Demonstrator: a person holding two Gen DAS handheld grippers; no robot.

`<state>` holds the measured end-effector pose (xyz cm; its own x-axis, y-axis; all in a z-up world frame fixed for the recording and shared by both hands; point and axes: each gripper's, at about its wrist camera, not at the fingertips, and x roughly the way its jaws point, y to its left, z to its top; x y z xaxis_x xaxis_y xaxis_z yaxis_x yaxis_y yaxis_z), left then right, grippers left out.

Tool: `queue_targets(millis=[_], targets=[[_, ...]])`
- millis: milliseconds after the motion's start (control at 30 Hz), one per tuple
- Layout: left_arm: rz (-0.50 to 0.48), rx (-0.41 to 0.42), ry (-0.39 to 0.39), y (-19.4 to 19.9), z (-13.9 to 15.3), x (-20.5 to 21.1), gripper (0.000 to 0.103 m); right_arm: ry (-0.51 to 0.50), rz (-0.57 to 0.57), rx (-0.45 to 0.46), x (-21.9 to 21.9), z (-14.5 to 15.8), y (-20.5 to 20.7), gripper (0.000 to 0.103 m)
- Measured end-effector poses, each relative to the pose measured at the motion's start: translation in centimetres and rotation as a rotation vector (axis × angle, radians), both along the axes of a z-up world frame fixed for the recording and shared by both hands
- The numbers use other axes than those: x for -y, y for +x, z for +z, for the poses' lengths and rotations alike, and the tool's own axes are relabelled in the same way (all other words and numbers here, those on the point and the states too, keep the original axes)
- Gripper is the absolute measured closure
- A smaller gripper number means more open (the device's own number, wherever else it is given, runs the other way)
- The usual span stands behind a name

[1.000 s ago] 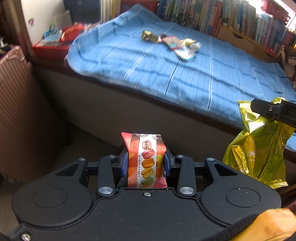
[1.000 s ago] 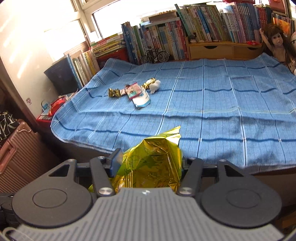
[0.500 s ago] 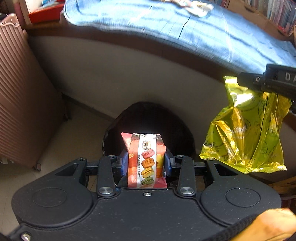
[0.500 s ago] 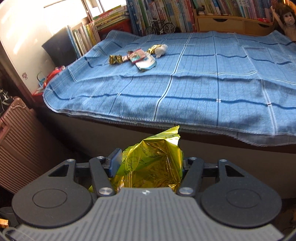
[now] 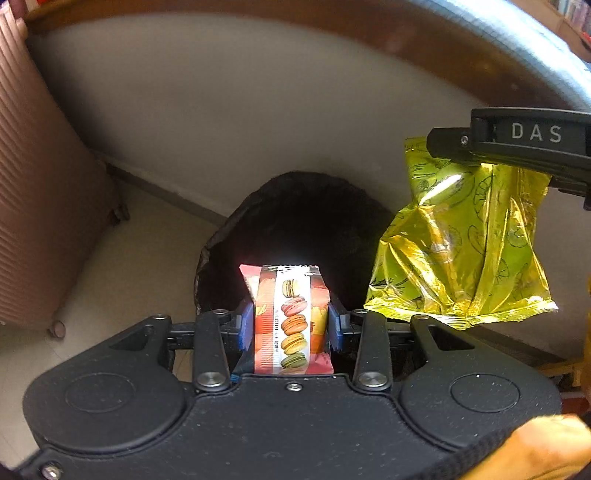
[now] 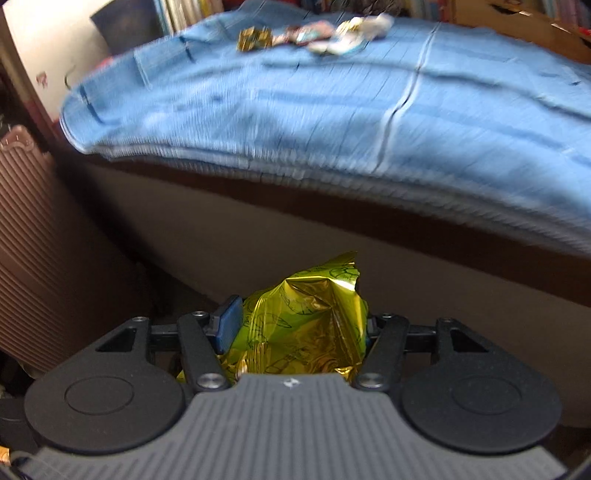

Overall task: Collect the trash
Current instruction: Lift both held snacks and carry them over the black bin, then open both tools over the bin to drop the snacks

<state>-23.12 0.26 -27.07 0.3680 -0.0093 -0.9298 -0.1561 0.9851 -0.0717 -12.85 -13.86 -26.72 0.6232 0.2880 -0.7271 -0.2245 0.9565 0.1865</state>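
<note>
Both grippers have dropped from bed height toward the floor: a second ago the left wrist view showed the blue blanket spread across the upper frame, and now that view is filled by the pale side of the bed and a dark bin (image 5: 295, 236) at centre, which was not visible then. At far left of the left wrist view stands a ribbed pink suitcase (image 5: 40, 206). At lower centre the left gripper (image 5: 291, 325) is clamped narrowly on a red macaron snack packet (image 5: 288, 317), held upright between the blue pads, and the packet sits directly in front of the bin's dark mouth, as it did half a second ago but closer. At right, the right gripper (image 5: 517, 140) reaches in from the edge, and a crumpled yellow-green foil bag (image 5: 461, 243) hangs below it, beside the bin rather than over it. In the right wrist view the foil bag (image 6: 306, 321) fills the gap between the blue pads of that gripper (image 6: 299, 325), gripped fairly wide. The blue blanket (image 6: 332, 110) crosses the upper frame, blurred, with more wrappers (image 6: 314, 35) left on it at top centre. To drop cleanly, each gripper should probably be centred over the bin opening before letting go; the foil bag likely needs shifting left first, since light foil can drift and miss.
</note>
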Motion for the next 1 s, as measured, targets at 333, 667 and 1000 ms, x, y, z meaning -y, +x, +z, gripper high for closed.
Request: queue_targets(millis=[333, 667, 1000], targets=[[0.032, -0.039, -0.027, 2.1, -5.8, -1.6, 0.045, -0.016, 0.056, -0.056, -2.4, -6.5, 2.5, 0.026], [0.02, -0.051, -0.03, 2.1, -6.0, -1.9, 0.023, -0.027, 0.056, -0.096, -2.8, -7.2, 1.9, 0.016], [-0.017, -0.039, -0.018, 1.8, 2.6, -1.1, 0.022, -0.009, 0.008, -0.079, -1.0, 0.2, -0.2, 0.015]])
